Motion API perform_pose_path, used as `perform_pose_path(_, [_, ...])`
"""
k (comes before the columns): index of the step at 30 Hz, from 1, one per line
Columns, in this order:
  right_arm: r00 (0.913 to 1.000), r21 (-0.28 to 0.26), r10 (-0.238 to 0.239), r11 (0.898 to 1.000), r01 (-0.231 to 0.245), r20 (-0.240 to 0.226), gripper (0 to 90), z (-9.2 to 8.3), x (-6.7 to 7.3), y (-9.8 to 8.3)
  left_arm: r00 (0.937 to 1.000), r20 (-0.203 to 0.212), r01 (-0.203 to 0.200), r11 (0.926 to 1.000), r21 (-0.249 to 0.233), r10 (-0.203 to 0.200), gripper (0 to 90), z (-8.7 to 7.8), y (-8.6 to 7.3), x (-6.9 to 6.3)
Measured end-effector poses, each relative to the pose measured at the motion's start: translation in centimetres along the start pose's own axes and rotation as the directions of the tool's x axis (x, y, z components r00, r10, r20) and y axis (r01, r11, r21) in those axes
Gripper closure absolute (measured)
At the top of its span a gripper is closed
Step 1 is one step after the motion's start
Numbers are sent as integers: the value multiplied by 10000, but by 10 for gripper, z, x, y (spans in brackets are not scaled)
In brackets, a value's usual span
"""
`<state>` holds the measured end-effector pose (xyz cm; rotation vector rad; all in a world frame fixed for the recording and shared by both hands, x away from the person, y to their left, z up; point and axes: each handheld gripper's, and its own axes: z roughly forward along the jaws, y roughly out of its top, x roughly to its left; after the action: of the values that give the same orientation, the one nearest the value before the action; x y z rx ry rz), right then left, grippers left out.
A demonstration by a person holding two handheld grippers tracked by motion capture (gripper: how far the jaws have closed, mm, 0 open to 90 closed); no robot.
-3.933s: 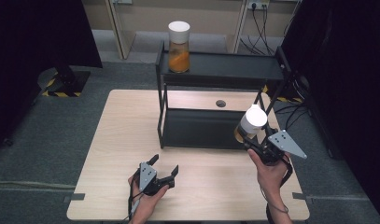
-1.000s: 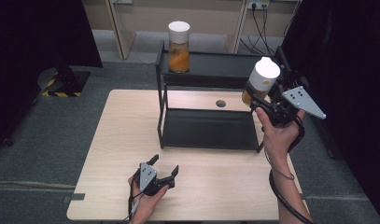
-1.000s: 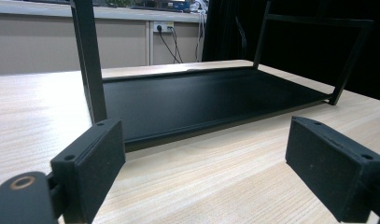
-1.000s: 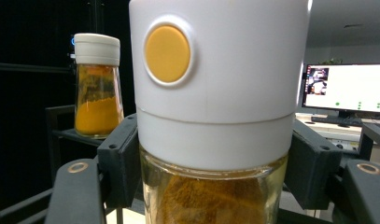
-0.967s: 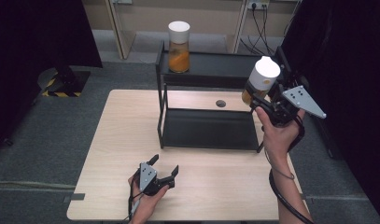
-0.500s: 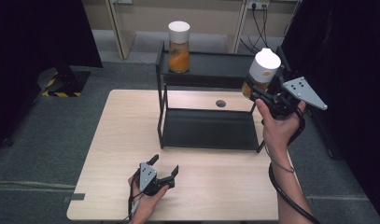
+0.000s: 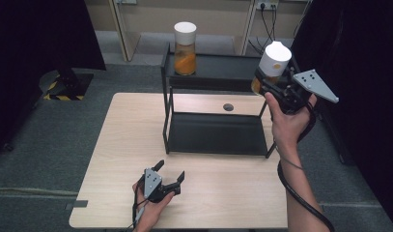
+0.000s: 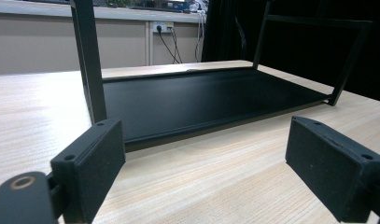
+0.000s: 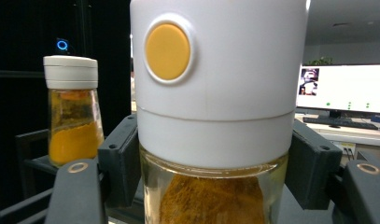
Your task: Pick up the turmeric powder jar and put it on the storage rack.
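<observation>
I'm working in a lab or office test room: black curtains flank a bare tabletop, wall sockets with cables sit far back, and computer monitors glow at right.

So there's a light wooden table sitting on grey carpet floor, with a black two-tier metal rack standing toward its far side. The rack's lower shelf sits right down on the tabletop and is bare. On the upper shelf, near its left end, a spice jar with a white cap and orange powder stands upright. A small dark round hole shows in the tabletop behind the rack.
</observation>
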<state>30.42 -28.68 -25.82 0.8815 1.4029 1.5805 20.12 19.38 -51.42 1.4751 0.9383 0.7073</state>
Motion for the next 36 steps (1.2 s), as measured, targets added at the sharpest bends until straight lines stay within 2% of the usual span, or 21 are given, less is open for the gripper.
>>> perform_pose_path(18, [9988, 405, 156, 9990, -176, 474, 312, 36, -6, 22, 10000, 18, -5, 10000, -18, 5, 115, 0, 0, 0])
perform_pose_path(36, [9948, 1001, 324, 9941, -421, 962, 312, 78, -15, 26, 10000, 74, -20, 10000, -47, 20, 115, 0, -1, 1])
